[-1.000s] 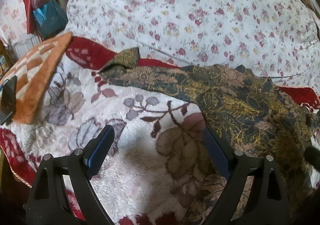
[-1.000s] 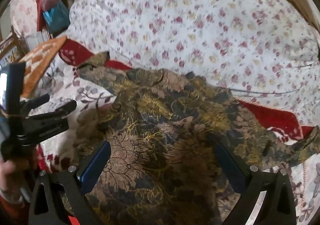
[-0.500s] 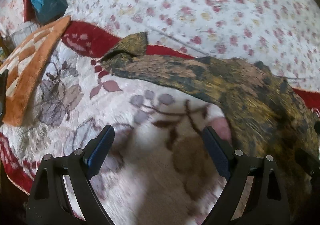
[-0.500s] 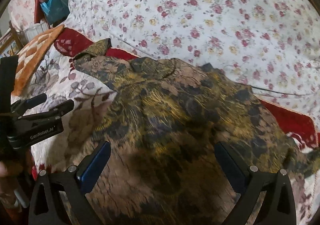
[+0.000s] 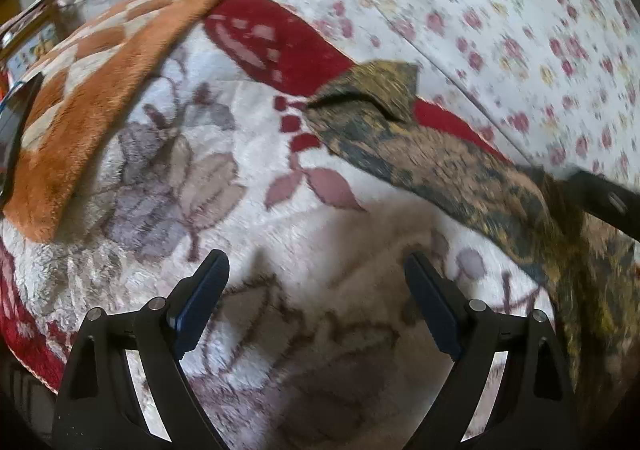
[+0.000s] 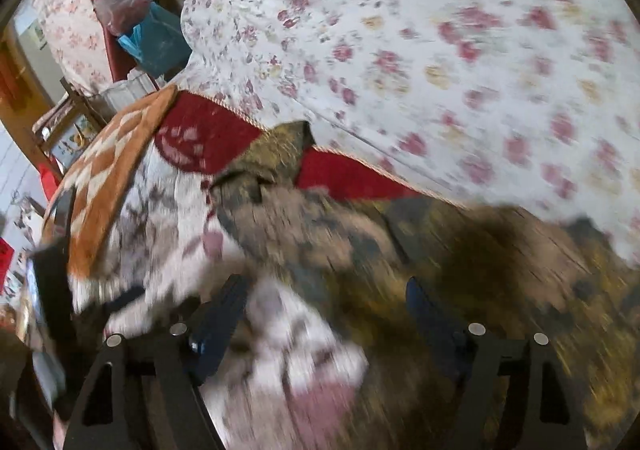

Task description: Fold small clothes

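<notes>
A dark green and gold patterned garment (image 5: pixel 460 174) lies spread on a white fleece blanket with leaf patterns (image 5: pixel 224 178). One sleeve reaches left, its cuff folded over (image 5: pixel 376 90). My left gripper (image 5: pixel 316 298) is open and empty, low over the blanket, short of the sleeve. My right gripper (image 6: pixel 324 310) is open and empty over the garment's (image 6: pixel 460 250) left edge, where sleeve meets body. Part of the right gripper's body (image 5: pixel 604 202) shows at the right of the left wrist view. The right wrist view is blurred.
An orange and cream checkered fleece (image 5: pixel 104 74) lies at the blanket's left. A white quilt with red flowers (image 5: pixel 500 10) rises behind the garment. Blue and red items (image 6: pixel 156 38) stand at the far left. The left gripper's body (image 6: pixel 52 290) shows at the left of the right wrist view.
Both grippers moved left and forward toward the sleeve. The left gripper left the garment's body and is now over bare blanket. Both stayed open.
</notes>
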`<state>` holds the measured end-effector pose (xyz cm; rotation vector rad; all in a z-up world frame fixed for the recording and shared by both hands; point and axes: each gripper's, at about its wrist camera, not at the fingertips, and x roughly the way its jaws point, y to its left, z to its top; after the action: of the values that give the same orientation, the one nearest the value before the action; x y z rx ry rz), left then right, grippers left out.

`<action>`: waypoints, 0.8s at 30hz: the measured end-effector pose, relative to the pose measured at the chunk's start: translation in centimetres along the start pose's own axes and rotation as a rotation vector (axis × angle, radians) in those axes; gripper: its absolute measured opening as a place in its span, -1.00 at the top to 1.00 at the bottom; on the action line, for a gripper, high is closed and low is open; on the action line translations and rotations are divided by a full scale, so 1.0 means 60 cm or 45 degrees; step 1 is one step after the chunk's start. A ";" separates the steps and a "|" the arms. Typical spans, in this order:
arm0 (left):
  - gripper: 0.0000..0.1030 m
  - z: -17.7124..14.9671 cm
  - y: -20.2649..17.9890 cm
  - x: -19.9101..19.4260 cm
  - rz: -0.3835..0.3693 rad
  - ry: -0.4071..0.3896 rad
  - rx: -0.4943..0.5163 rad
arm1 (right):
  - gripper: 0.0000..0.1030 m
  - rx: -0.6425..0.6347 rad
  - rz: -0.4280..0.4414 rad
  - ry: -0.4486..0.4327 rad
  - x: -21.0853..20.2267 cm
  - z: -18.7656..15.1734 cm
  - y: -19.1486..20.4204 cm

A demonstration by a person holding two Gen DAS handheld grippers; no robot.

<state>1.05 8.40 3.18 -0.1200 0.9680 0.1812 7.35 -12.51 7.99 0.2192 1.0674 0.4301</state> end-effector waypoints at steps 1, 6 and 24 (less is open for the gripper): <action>-0.74 0.002 0.005 0.001 0.004 -0.004 -0.016 | -0.57 0.027 0.042 0.005 0.019 0.017 0.003; -0.74 0.002 0.016 0.014 0.030 0.033 -0.040 | -0.57 0.122 0.142 0.058 0.127 0.088 0.008; -0.74 0.015 0.008 0.045 0.060 0.072 -0.044 | 0.82 -0.015 0.148 0.049 0.267 0.182 0.059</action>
<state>3.15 9.28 1.43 -0.1348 1.0251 0.2389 22.70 -1.93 1.66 0.2639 1.0926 0.5467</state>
